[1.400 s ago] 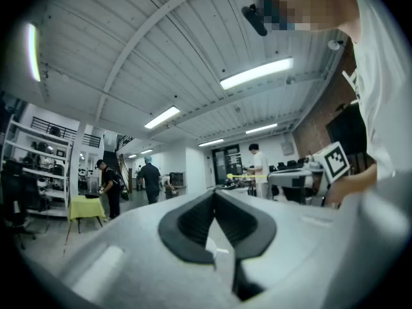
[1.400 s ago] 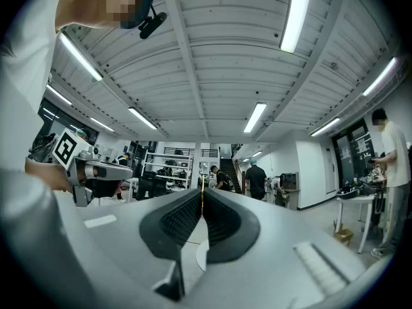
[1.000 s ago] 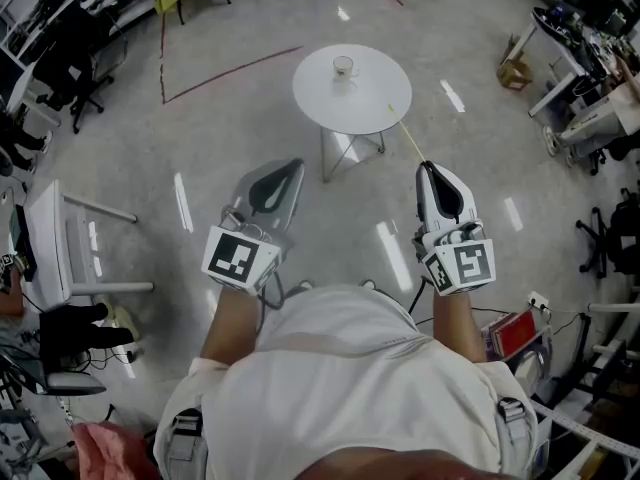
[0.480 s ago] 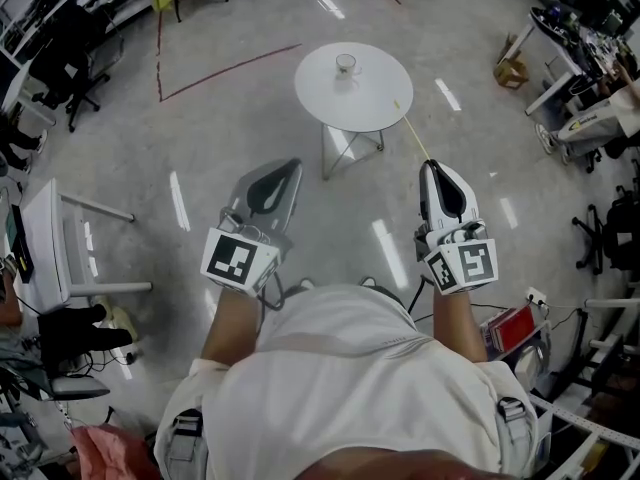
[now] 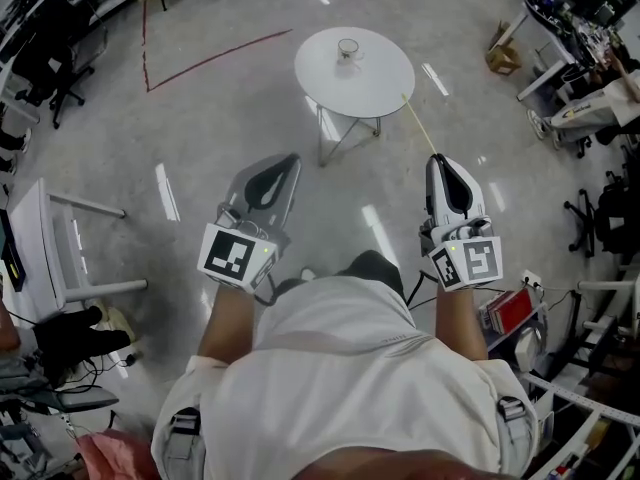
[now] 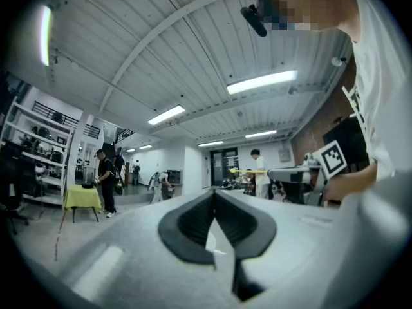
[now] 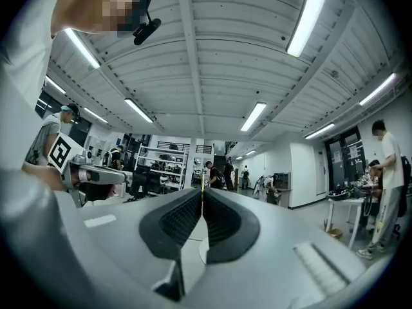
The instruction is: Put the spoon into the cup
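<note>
A small glass cup (image 5: 347, 50) stands on the far side of a round white table (image 5: 375, 86) ahead of me. My right gripper (image 5: 441, 159) is shut on the near end of a thin yellowish spoon (image 5: 418, 125), whose far end points over the table's right edge. In the right gripper view the handle (image 7: 202, 197) shows as a thin line between the closed pads of that right gripper (image 7: 201, 201). Level with it, my left gripper (image 5: 291, 158) is held short of the table. In the left gripper view, the left gripper (image 6: 214, 193) is shut on nothing.
Red tape (image 5: 205, 60) marks the floor left of the table. A white desk (image 5: 45, 243) and black chairs (image 5: 55, 63) stand at the left. Benches, a box (image 5: 502, 56) and cables crowd the right. People (image 6: 104, 179) stand far off in the hall.
The table and cup have slid slightly up the head view and a dark shoe has appeared between the grippers. Both grippers keep their pose, and the spoon stays held.
</note>
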A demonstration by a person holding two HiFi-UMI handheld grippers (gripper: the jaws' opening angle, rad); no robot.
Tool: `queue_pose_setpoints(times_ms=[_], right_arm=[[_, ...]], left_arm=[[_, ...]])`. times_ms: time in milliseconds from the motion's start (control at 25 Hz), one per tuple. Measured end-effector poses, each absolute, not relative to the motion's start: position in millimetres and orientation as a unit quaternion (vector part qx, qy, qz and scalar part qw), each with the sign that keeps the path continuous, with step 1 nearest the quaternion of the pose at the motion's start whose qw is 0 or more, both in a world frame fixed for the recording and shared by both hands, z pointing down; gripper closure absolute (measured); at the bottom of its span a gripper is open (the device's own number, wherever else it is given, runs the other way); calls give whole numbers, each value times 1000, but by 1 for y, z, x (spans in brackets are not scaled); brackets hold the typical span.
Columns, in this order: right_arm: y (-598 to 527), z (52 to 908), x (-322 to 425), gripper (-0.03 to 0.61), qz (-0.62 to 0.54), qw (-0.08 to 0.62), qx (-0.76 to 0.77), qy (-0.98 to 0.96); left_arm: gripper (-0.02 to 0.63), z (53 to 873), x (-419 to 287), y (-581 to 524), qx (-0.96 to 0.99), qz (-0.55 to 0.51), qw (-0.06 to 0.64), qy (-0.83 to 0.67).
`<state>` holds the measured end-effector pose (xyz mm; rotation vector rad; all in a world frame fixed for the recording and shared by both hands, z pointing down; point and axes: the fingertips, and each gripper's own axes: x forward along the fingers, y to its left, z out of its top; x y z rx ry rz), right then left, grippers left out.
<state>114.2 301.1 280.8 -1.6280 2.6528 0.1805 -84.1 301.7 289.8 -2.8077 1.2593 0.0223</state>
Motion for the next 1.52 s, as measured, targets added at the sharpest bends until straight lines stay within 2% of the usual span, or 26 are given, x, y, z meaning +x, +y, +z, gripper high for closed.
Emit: queue_pose_setpoints(times_ms=[320, 680, 1520], right_arm=[[257, 286, 96, 566, 57, 7, -517, 854], [160, 291, 110, 566, 47, 23, -502, 863], [-37, 315, 270, 566, 13, 28, -480, 877]], left_arm=[[611, 300, -103, 260, -910, 9, 18, 415], [611, 301, -93, 175, -902, -12, 22, 431], [611, 309, 71, -11, -894, -42, 9, 445]])
